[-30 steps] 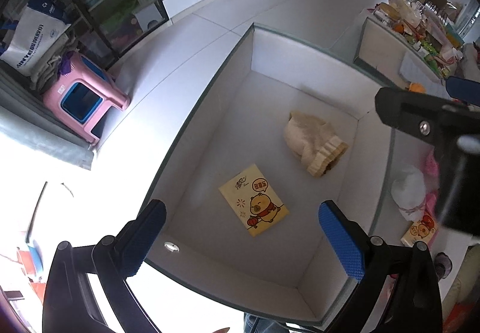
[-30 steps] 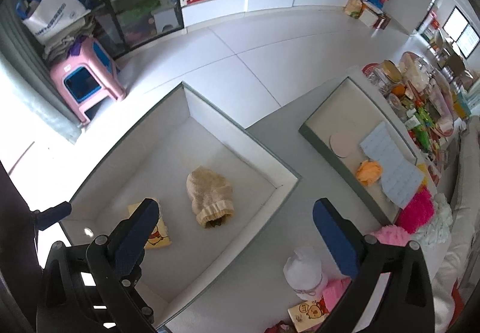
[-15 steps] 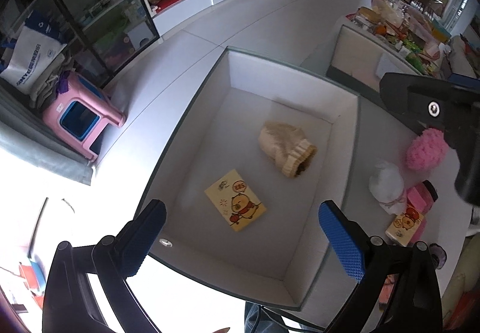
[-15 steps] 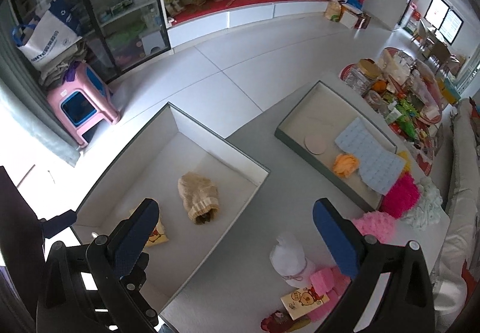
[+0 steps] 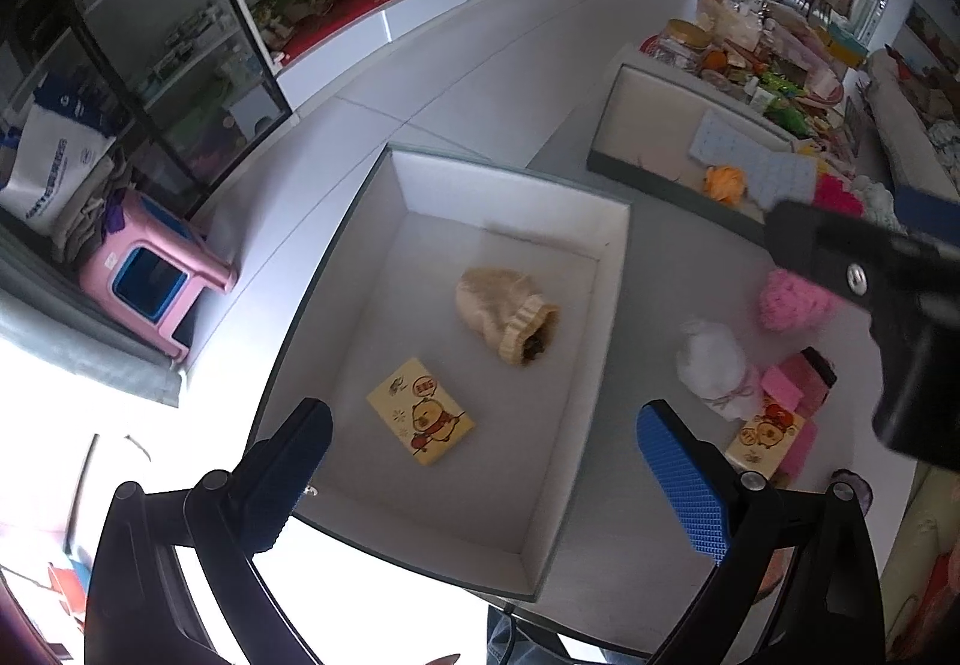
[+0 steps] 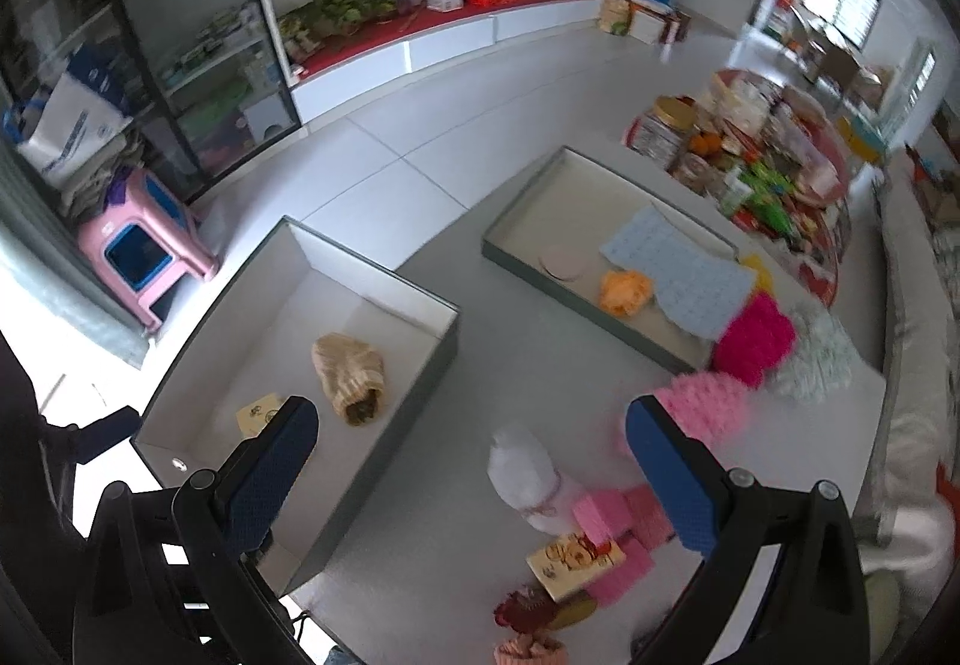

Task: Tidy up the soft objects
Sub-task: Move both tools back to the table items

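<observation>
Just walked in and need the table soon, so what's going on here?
A person is sorting soft things with a hand-held gripper in each hand. Both the left hand-held gripper and the right hand-held gripper are open and hold nothing. A beige knit hat and a yellow tissue pack lie in the white box. A white pouch and pink fluffy item wait on the table.

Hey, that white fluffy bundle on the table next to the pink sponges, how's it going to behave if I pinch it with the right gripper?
The white bundle looks plush and rounded, so it will probably squash and feel light. A thin cord seems tied near its lower end, so it may hold together rather than unfold. The right gripper is open and empty; a deep, central pinch seems safest.
</observation>
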